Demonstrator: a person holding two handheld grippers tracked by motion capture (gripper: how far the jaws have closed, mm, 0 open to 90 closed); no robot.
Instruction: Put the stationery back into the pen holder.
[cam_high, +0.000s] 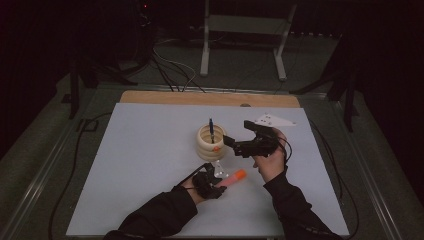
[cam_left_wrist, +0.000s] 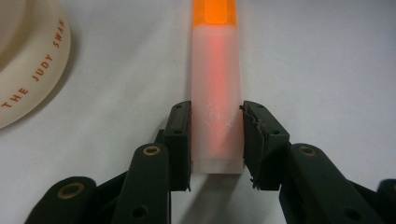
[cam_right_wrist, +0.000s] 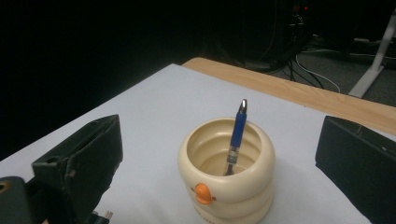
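Two black two-jaw grippers work over one white rectangular tabletop (cam_high: 150, 165): the left gripper (cam_left_wrist: 215, 140) pinches one frosted plastic highlighter with an orange cap (cam_left_wrist: 215, 98) lying flat on the table, while the right gripper (cam_high: 231, 142) hovers spread wide just beside one cream ribbed ceramic pot (cam_right_wrist: 226, 172), which holds one upright blue pen (cam_right_wrist: 237, 135).
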